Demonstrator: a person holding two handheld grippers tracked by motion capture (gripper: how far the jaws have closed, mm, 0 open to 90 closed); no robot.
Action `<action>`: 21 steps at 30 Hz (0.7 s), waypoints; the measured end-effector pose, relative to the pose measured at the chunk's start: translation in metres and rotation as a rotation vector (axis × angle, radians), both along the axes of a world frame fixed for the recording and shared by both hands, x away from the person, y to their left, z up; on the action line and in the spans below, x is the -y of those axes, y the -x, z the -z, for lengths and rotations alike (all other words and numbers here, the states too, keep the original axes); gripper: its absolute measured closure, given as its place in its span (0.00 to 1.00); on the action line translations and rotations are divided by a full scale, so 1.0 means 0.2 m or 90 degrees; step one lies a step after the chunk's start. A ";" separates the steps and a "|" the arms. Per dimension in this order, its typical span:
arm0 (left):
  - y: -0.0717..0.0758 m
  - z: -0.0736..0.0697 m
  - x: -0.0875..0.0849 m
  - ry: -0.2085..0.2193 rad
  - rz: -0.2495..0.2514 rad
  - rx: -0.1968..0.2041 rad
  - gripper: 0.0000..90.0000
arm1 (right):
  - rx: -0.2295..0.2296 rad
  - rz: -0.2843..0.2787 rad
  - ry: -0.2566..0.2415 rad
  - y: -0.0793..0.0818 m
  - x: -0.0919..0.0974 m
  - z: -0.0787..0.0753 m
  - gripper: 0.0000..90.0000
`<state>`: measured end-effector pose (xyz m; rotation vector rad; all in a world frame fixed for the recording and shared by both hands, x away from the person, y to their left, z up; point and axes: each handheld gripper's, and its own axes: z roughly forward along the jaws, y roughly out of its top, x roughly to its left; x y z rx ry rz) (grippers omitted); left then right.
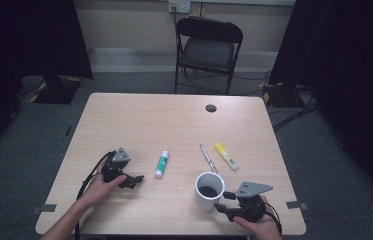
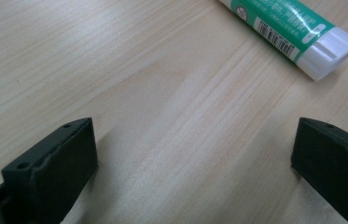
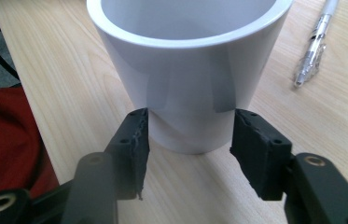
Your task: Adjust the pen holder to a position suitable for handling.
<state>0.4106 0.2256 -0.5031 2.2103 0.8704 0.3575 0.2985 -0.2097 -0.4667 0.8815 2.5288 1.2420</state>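
Note:
A white cup with a dark inside stands near the table's front right. My right gripper lies low just behind it on the near side. Its jaws stand partly apart at the cup's lower wall, one on each side of the base, with a thin gap showing along both pads. Resting on the wood at the front left, my left gripper has its jaws wide open over bare table. A green and white glue stick lies just ahead of it, untouched.
A clear pen and a yellow highlighter lie behind the cup. A dark cable hole sits at the table's far side, and a black folding chair stands beyond. Red cloth shows past the table's near edge.

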 end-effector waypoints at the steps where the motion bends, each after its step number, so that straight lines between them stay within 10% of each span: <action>1: 0.00 0.00 0.00 0.000 0.000 0.000 0.00 | -0.002 -0.002 -0.001 0.00 0.00 0.00 0.54; 21: 0.00 0.00 0.00 0.000 0.000 0.000 0.00 | -0.012 -0.005 -0.012 -0.05 -0.09 -0.03 0.46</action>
